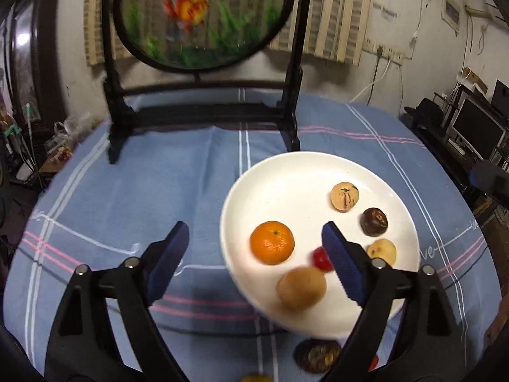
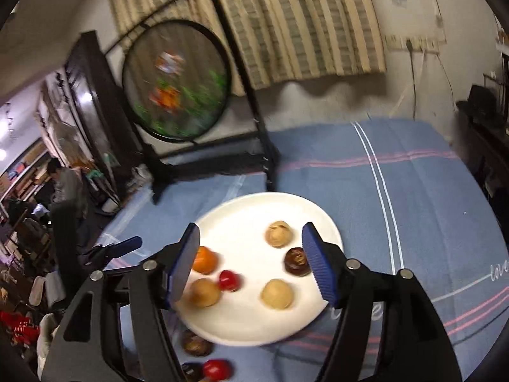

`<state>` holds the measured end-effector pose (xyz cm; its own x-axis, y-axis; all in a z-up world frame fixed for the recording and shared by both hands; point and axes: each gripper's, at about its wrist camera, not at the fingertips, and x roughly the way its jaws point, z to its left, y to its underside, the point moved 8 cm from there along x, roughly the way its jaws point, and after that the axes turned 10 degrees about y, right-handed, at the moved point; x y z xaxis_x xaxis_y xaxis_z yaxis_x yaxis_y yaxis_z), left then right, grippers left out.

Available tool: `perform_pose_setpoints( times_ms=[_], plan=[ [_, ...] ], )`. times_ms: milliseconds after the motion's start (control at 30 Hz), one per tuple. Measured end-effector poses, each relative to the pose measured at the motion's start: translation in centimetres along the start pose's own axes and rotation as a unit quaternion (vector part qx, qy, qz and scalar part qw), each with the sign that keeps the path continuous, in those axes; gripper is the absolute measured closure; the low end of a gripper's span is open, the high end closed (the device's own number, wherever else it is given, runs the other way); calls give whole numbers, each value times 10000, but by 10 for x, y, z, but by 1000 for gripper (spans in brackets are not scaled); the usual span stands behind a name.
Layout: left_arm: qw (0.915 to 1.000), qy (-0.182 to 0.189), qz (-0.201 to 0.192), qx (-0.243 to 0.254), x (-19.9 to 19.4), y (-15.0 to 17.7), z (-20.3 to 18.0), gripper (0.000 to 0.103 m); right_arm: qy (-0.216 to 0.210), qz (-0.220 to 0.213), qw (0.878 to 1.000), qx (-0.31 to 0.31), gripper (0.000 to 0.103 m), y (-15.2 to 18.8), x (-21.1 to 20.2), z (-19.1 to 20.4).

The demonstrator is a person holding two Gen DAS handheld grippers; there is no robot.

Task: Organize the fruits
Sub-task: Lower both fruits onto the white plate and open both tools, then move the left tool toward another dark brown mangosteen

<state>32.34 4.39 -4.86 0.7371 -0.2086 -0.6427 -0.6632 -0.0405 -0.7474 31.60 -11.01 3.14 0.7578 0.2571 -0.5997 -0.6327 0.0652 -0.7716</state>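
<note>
A white plate (image 1: pixel 286 178) (image 2: pixel 248 213) sits on the blue cloth. It holds an orange (image 1: pixel 272 242) (image 2: pixel 206 260), a small red fruit (image 1: pixel 321 258) (image 2: pixel 229 280), a blurred brown fruit (image 1: pixel 301 287) (image 2: pixel 205 292), two tan fruits (image 1: pixel 345 196) (image 1: pixel 382 251) and a dark brown fruit (image 1: pixel 374 221) (image 2: pixel 297 261). My left gripper (image 1: pixel 254 238) is open and empty above the plate's left edge. My right gripper (image 2: pixel 251 242) is open and empty above the plate. More fruits lie on the cloth in front of the plate: a dark one (image 1: pixel 318 356) (image 2: pixel 196 343) and a red one (image 2: pixel 217 368).
A black stand with a round fish painting (image 1: pixel 203 16) (image 2: pixel 176 82) stands at the back of the table. The blue striped cloth (image 1: pixel 127 191) (image 2: pixel 413 207) covers the table. Cluttered shelves and a person (image 2: pixel 68 187) are off the left side.
</note>
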Motion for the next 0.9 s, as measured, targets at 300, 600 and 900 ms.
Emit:
perform_pose_setpoints(
  times_ms=[300,600,900],
  plan=[
    [9994,-201,112,268,-74,110,15,10,268,17,9992,298,1,86,-46,-37],
    [9986,342,160,362,-93,147,-1,4,259,164,9934,1109,1,113,-61,-79],
    [9940,82,883,642,-56,162,-6,2,200,443,9921,1159,1,121,-55,-77]
  ],
)
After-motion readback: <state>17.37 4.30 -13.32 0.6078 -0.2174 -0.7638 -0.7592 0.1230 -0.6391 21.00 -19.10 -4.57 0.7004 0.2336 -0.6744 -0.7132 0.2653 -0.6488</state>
